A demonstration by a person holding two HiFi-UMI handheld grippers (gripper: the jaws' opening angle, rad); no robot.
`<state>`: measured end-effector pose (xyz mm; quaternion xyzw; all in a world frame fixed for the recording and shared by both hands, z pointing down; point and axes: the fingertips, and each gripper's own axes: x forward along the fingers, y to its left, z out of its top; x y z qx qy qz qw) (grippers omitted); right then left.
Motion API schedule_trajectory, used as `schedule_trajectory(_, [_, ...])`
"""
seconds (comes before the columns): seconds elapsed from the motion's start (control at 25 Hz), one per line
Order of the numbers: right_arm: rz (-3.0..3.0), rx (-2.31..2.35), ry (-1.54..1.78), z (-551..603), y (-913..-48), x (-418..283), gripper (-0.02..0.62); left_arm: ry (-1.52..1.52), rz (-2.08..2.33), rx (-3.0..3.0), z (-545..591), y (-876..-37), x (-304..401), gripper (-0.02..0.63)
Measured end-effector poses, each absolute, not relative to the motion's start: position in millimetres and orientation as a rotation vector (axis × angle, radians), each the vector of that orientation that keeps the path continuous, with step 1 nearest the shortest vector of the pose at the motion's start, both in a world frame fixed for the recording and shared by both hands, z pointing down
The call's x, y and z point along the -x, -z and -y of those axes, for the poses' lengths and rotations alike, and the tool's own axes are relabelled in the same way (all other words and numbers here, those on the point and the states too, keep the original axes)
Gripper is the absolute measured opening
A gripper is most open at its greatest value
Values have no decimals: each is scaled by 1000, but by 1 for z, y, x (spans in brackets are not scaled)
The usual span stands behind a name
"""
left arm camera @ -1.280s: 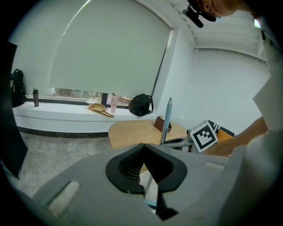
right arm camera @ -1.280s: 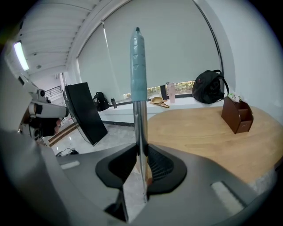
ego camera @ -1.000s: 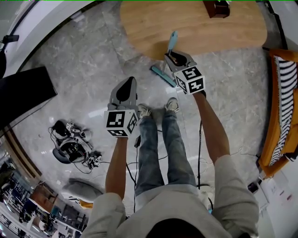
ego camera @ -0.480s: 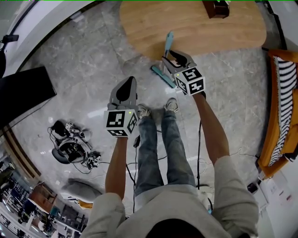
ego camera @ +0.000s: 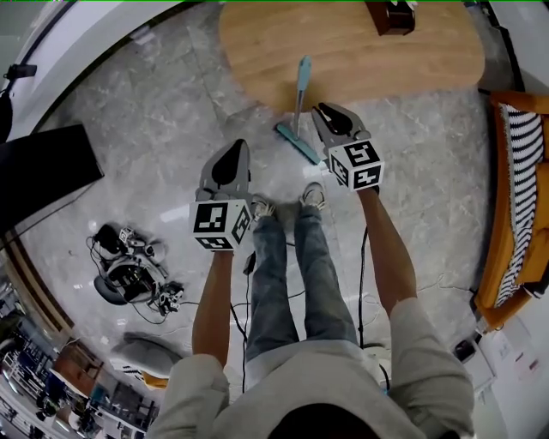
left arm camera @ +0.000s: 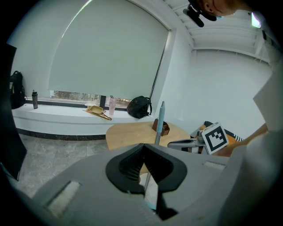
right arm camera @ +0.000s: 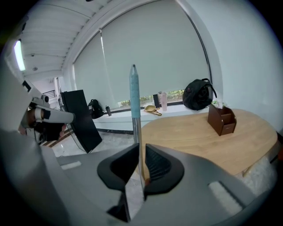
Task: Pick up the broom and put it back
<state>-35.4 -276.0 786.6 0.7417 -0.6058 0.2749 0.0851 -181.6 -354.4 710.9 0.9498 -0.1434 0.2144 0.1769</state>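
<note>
Floor (ego camera: 154,111): polished grey stone, under the broom head (ego camera: 296,141). Low friction; sideways skid of the head likely if dragged rather than lifted clear.

Counter (ego camera: 386,60): oval, wood-topped, directly behind the broom. Exposed to a knock from the handle if swung forward or tilted during the lift.

Broom (ego camera: 299,90): upright, just in front of the counter's near edge, teal grip uppermost, bare metal shaft below, head lowest. Contact between head and floor: not discernible. Long and top-heavy above the hold point; prone to pivoting.

Right tongs (right arm camera: 140,165): just been closing, now clenched on the thin metal shaft below the teal grip, shaft between the pads. Narrow, smooth, round section; probable faults are rotation in the pads or downward slip, caused by a fast swing or an off-vertical carry.

Left tongs (left arm camera: 143,148): pressed together, nothing between them, held apart from the broom on its left. No support given to the shaft; single-point hold only.

Shoes (ego camera: 316,194): near the broom head. Risk of a catch against the head when stepping off.

Brown box (ego camera: 390,15): at the counter's far side, well apart from the broom.
</note>
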Motion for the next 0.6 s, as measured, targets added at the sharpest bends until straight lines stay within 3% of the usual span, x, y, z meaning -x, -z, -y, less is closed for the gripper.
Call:
schedule_trajectory(0.08, [1775, -2260, -790, 266, -779, 31, 0, -602, 400, -2694, 351, -709, 179, 2])
schedule_trajectory(0.6, [1716, -2427, -576, 230, -671, 17, 0, -507, 388, -2809, 350, -630, 157, 0])
